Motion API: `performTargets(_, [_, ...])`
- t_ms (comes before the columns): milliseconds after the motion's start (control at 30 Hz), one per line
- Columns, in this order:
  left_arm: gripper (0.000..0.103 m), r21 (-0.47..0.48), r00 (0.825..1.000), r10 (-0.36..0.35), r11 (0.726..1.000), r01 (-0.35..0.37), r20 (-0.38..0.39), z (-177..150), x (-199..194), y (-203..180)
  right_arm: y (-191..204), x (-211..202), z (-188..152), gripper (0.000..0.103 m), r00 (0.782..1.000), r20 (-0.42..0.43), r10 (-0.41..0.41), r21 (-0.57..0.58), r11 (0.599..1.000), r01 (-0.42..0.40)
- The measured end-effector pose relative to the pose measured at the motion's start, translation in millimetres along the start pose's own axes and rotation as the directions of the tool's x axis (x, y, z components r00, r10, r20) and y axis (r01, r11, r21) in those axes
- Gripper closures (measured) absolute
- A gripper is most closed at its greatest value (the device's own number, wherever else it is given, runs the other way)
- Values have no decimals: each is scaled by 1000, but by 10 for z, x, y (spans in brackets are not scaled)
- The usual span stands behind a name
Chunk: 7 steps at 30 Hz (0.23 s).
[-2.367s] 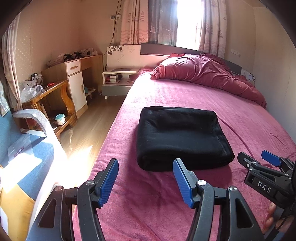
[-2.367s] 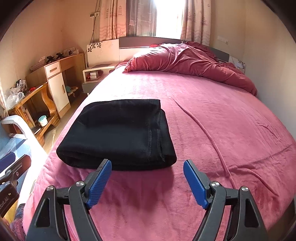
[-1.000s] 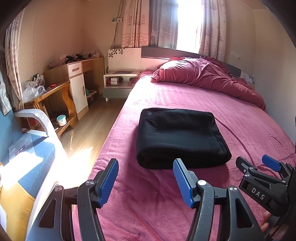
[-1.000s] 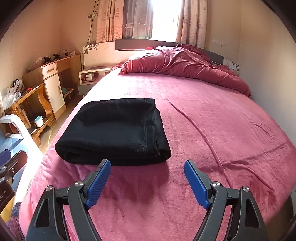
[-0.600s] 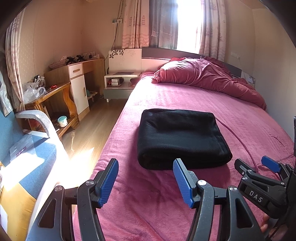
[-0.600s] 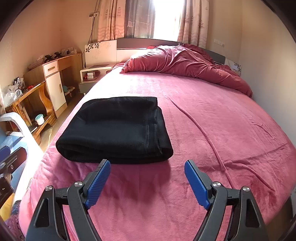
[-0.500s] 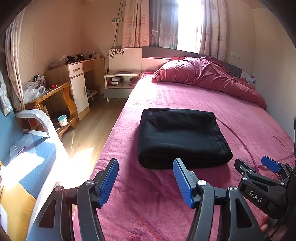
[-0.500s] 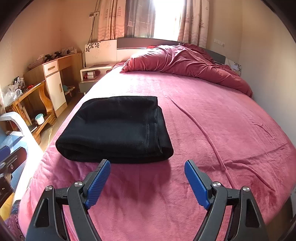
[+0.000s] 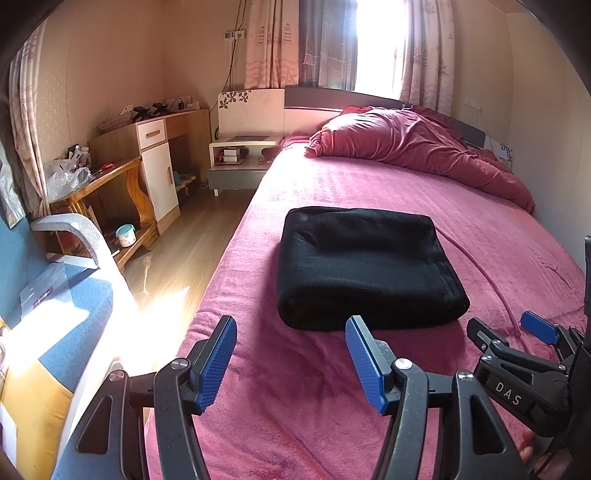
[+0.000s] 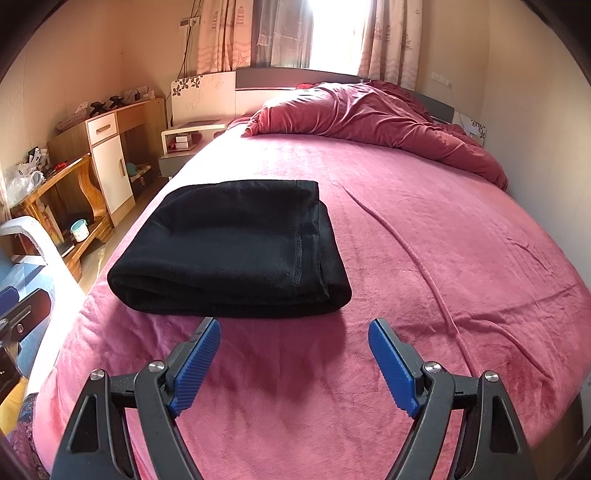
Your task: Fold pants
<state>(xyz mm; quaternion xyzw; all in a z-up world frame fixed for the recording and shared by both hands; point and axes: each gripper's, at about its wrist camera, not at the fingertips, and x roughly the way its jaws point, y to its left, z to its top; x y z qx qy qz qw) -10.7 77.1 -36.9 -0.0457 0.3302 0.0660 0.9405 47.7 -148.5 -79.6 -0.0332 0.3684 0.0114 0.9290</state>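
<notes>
Both hand-held grippers hang over the near end of the bed, and neither has anything in it. Left hand-held gripper (image 9: 291, 356): jaws wide, blue pads apart, nothing but pink cover between them, poised above the bed's near left corner. Right hand-held gripper (image 10: 293, 363): jaws wider yet, empty too, over the near edge and just short of the pants. In the left view it shows at the lower right (image 9: 506, 336), a fingertip of the person's hand (image 9: 528, 448) peeking beneath it.

Now the room, biggest first. Bed (image 10: 461, 258), huge, filling most of both views under a pink fleece cover, one long crease running across its right half. Up at the head end, a red duvet (image 10: 369, 114) heaped from edge to edge. Behind that, curtains (image 10: 229, 33) either side of a bright window. Along the left wall, a wooden desk (image 9: 155, 147) with a white door and drawer, and a white nightstand (image 9: 240, 151) tucked against the bed's head corner. Nearest the left view, a blue-and-yellow chair (image 9: 55, 314) catching the sun.

And the pants (image 10: 236, 251): black, folded into a thick flat rectangle, lying on the left half of the bed, close to its left edge and toward the near end, rolled fold facing both grippers, stitched hem on the right side. Nobody touching them.

Smallest of all, a little white cup (image 9: 125, 235) on the low shelf by the desk.
</notes>
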Motion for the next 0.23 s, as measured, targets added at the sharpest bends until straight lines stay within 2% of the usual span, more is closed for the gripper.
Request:
performTargets(133, [47,3,999,-9,1000,9,50,11,-32,17,-13,62,-21,20,1000,-16,2,2,1000,-2])
performTargets(233, [47,-1,999,-13,1000,13,33,33,30,23,-77,163,-58,20,999,-45,3,18,1000,-2])
